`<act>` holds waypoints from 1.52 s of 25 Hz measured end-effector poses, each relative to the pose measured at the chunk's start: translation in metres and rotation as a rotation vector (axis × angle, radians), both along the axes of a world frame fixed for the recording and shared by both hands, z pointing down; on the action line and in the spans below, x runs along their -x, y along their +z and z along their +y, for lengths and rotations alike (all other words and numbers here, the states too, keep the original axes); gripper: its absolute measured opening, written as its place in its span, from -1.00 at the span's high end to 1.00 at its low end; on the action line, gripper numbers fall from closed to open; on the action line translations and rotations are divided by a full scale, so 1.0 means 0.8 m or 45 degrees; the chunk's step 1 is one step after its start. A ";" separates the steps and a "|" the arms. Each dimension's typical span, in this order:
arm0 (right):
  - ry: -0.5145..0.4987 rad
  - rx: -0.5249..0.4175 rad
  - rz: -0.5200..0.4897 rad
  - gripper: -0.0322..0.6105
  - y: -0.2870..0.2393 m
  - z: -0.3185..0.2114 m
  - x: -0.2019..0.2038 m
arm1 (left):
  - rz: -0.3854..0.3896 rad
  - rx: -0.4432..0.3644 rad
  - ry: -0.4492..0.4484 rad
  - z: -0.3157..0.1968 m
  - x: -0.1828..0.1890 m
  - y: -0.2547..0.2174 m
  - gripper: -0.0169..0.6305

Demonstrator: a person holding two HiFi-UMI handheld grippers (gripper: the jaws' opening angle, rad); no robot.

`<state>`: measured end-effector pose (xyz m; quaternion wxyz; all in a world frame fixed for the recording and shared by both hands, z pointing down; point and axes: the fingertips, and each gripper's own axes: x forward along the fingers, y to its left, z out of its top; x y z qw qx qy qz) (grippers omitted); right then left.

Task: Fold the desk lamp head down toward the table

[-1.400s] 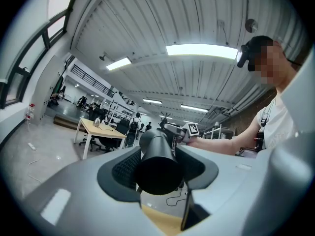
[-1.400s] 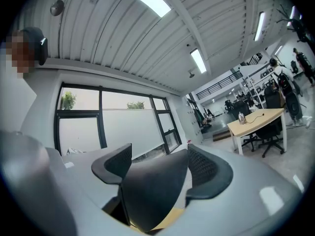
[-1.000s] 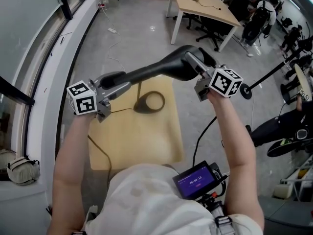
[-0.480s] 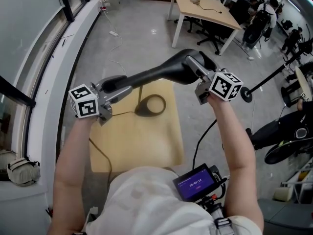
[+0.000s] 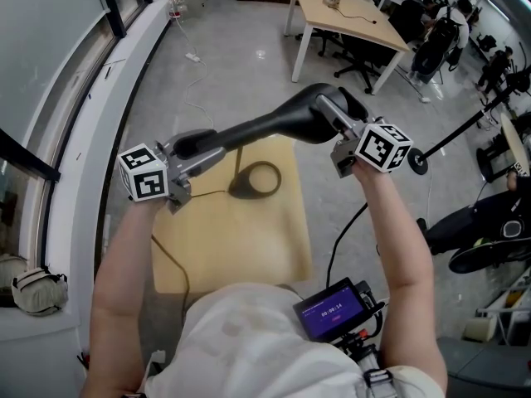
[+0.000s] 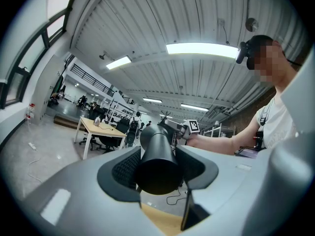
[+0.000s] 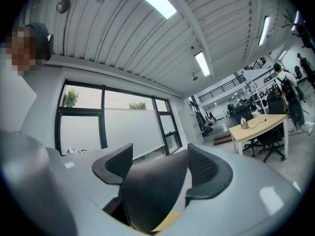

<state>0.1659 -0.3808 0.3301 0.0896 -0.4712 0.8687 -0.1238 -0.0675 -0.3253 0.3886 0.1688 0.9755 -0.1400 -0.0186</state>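
Both arms reached forward from the body, elbows bent, with the grippers pointing level at each other across the lamp. The left forearm ran up the table's left side, and the left gripper had its jaws clamped on the lamp's round black arm at its left end, pads pressed on either side. The right forearm rose past the table's right edge, and the right gripper had its jaws spread wide and closed on the head, which filled the gap between the pads. The lamp stretched between the grippers, raised above the far part of the table; a dark ring lay on the wood below it
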 end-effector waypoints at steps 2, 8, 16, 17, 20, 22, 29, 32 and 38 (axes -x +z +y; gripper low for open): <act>-0.001 0.000 -0.005 -0.18 0.000 -0.001 0.000 | -0.004 0.004 -0.003 0.000 0.000 0.000 0.26; -0.002 -0.021 -0.017 -0.16 -0.007 -0.004 0.002 | 0.001 0.006 0.002 -0.003 0.000 0.003 0.26; -0.006 -0.044 -0.002 -0.15 -0.019 -0.006 0.006 | 0.011 0.019 0.006 -0.006 0.001 0.006 0.26; -0.006 -0.047 -0.002 -0.15 -0.020 -0.006 0.005 | 0.006 0.025 0.002 -0.005 -0.001 0.006 0.26; -0.006 -0.052 -0.012 -0.14 -0.022 -0.005 0.002 | 0.015 0.021 0.007 -0.005 -0.003 0.006 0.26; -0.006 -0.057 -0.015 -0.13 -0.023 -0.006 0.003 | 0.023 0.015 0.011 -0.006 -0.003 0.008 0.26; -0.010 -0.079 -0.020 -0.11 -0.031 -0.006 0.006 | 0.022 0.026 0.018 -0.005 -0.004 0.013 0.26; -0.012 -0.090 -0.013 -0.11 -0.037 -0.004 0.008 | 0.012 0.030 0.025 -0.004 -0.004 0.013 0.26; -0.027 -0.178 0.015 -0.05 -0.078 0.002 0.025 | -0.005 0.059 0.085 0.002 -0.014 0.028 0.26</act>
